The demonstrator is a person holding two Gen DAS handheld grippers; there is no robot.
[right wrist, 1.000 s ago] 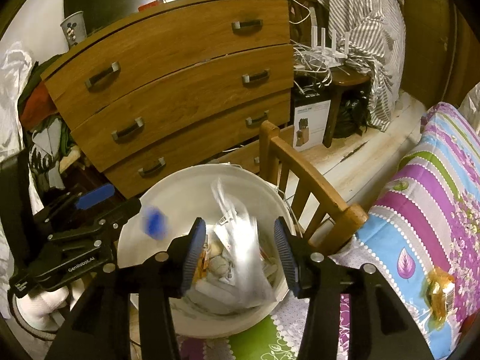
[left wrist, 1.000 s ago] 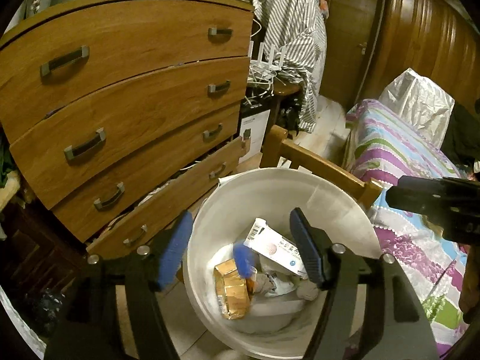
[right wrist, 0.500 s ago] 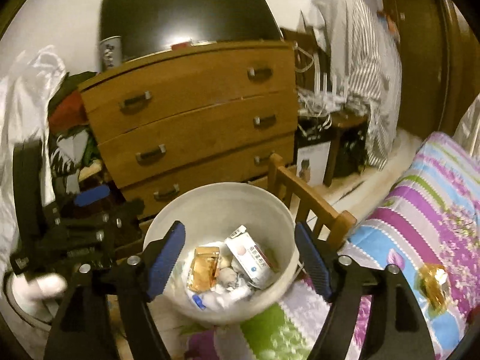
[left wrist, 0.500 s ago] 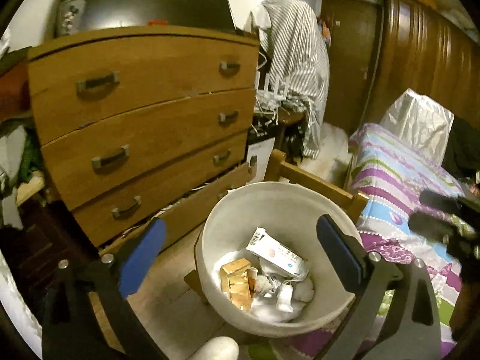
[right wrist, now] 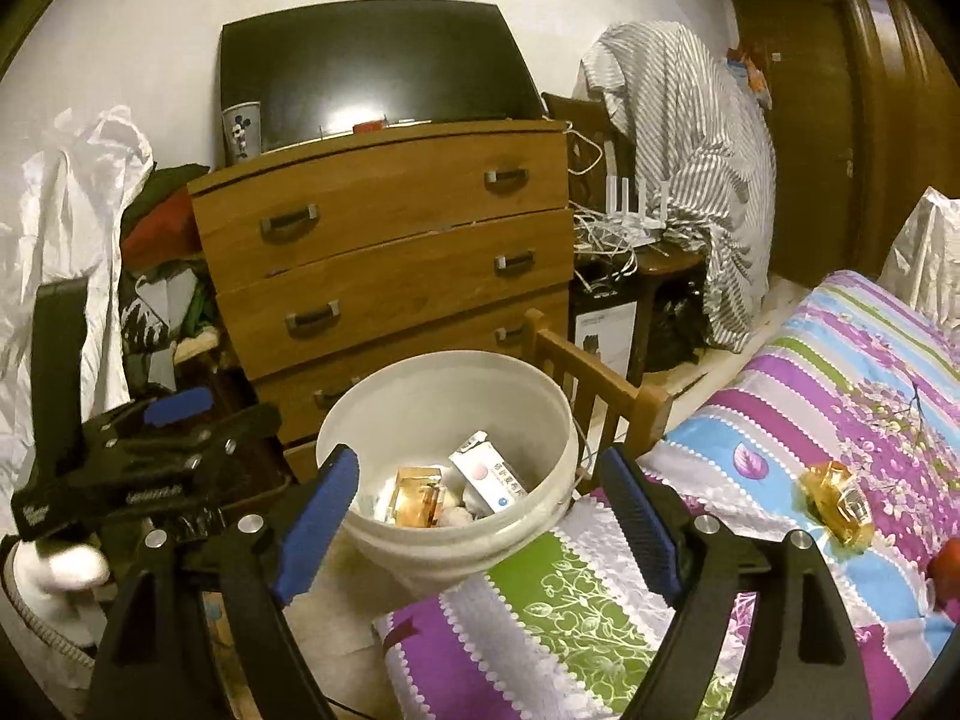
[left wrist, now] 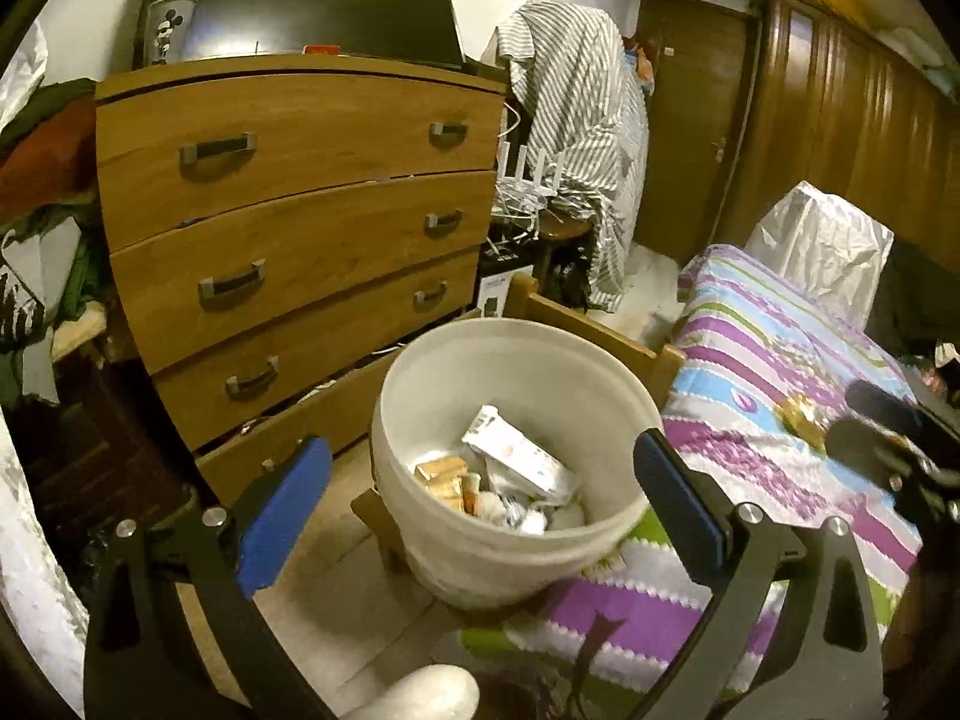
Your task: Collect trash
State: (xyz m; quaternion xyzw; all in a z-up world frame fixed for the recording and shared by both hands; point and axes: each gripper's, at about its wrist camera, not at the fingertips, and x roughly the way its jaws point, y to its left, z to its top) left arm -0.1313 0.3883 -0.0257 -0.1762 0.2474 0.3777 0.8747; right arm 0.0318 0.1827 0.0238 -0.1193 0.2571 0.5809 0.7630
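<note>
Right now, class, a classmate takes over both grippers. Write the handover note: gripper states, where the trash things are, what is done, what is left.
Left gripper: open, empty; jaws have just been opening.
Right gripper: open, empty; jaws have just been opening.
White bucket stands by the bed's foot, holding a white carton, an orange packet and crumpled paper.
Done: those pieces are binned.
Left: the amber wrapper on the striped bedspread, nearest the right gripper.

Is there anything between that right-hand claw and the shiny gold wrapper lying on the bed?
Nothing visible. The wrapper lies in the open on the bedspread, right of the right gripper, whose jaws have just been opening with nothing between them.
</note>
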